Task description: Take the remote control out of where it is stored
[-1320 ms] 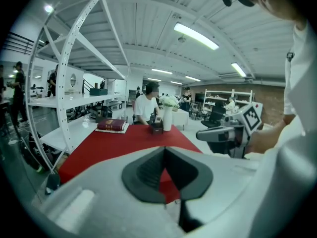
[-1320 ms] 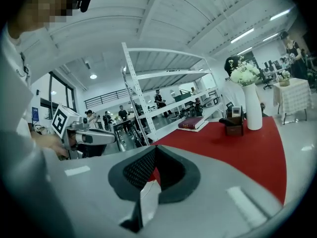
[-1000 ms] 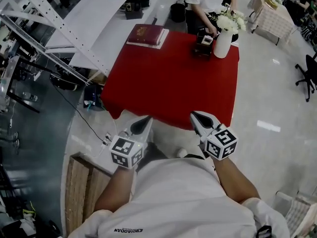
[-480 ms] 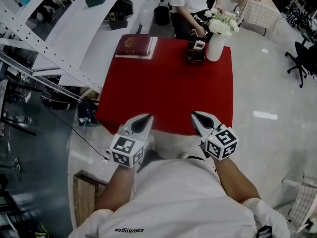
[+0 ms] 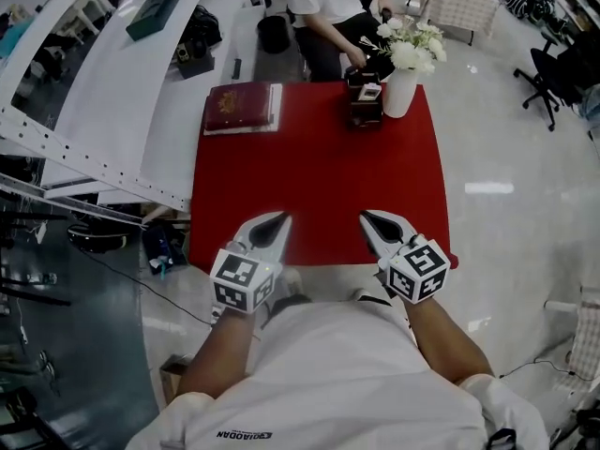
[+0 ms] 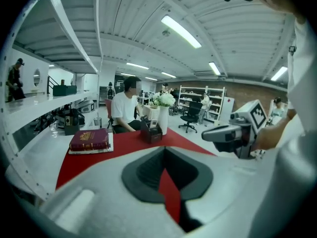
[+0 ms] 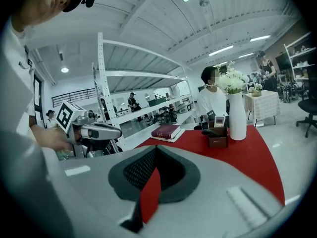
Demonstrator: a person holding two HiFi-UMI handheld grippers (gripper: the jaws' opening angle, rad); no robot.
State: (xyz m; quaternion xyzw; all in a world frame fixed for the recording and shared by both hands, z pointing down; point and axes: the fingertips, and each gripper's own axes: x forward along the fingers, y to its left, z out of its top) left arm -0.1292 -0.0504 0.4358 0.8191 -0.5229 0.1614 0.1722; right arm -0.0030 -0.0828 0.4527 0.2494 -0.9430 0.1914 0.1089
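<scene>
A: Where was the remote (image 5: 369, 92)?
B: Upright in the brown box (image 5: 365, 112), far side of the red table (image 5: 319, 186), by the vase (image 5: 398, 92). Well apart from both grippers.
A: Jaws?
B: Left gripper (image 5: 278, 220) & right gripper (image 5: 368, 218) both closed, nothing btwn them.
A: Handling?
B: Prob light, stiff, slick plastic. I'd pinch the exposed top across its narrow sides and lift straight up.

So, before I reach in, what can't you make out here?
Storage box interior: right gripper view, hidden by its front wall.
Remote control: head view, too small to pick out inside the box.
Seated person's hand: head view, contact with box unclear.
Book's cover print: every view, too small.
</scene>
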